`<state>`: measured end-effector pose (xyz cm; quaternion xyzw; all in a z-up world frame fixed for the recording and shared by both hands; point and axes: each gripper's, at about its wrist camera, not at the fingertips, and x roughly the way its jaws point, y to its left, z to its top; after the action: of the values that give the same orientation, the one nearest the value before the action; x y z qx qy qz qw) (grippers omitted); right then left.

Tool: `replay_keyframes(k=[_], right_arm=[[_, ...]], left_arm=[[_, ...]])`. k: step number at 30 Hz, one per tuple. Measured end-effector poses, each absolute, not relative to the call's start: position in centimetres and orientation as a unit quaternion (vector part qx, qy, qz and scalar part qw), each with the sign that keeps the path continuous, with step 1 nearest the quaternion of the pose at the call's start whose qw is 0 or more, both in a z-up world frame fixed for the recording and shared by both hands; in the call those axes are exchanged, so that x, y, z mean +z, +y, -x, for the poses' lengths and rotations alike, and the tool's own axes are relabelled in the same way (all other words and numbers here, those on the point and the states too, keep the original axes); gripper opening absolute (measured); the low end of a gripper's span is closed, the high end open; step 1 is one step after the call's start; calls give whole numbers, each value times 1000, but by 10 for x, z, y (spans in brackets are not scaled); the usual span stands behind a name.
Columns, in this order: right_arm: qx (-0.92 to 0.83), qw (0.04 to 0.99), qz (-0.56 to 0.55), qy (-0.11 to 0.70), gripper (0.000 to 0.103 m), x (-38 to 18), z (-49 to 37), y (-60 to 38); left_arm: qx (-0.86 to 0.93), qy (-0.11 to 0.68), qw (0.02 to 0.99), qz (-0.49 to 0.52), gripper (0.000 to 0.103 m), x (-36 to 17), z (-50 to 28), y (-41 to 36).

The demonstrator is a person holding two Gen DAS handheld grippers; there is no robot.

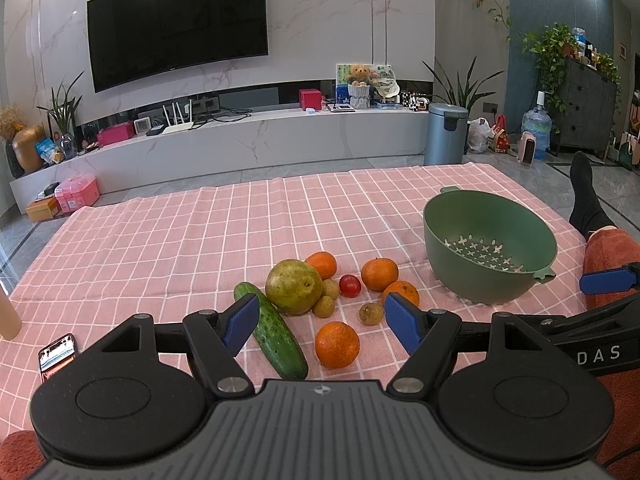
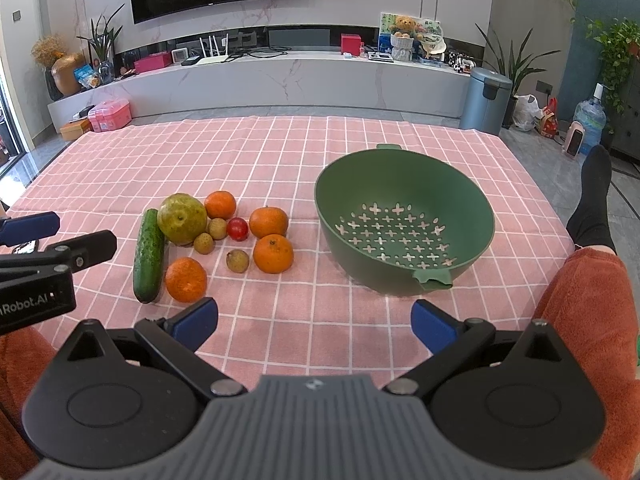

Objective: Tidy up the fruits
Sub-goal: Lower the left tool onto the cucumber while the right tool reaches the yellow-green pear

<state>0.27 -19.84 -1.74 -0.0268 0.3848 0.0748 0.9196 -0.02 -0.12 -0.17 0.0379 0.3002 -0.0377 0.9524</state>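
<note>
Pink checked cloth (image 2: 280, 152) covers worktop. Fruit clustered left of green colander (image 2: 404, 220) – cucumber (image 2: 149, 256), big green-yellow fruit (image 2: 182, 218) touching it, four oranges (image 2: 273, 254), red tomato (image 2: 237, 229), three small brown longans (image 2: 237, 261). Colander stands apart from cluster, nothing inside it. Left gripper (image 1: 320, 320) released, jaws wide, hovering over fruit – nothing between pads. Right gripper (image 2: 314, 322) also spread wide, over bare cloth before colander, grasping nothing
</note>
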Motion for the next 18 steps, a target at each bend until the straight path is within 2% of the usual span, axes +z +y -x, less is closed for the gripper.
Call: replay_keyframes(k=[6, 11, 15, 18], right_arm=[[82, 923, 18, 375, 99, -20, -12, -196], [125, 931, 35, 341, 99, -25, -27, -181], [163, 931, 60, 321, 98, -33, -42, -165], [186, 923, 72, 330, 94, -40, -59, -156]], left_arm=[[-48, 310, 949, -39, 85, -1, -11, 1], [-49, 344, 938, 2, 85, -5, -36, 21], [-33, 378, 924, 39, 74, -17, -59, 40], [-27, 408, 910, 74, 73, -28, -77, 53]])
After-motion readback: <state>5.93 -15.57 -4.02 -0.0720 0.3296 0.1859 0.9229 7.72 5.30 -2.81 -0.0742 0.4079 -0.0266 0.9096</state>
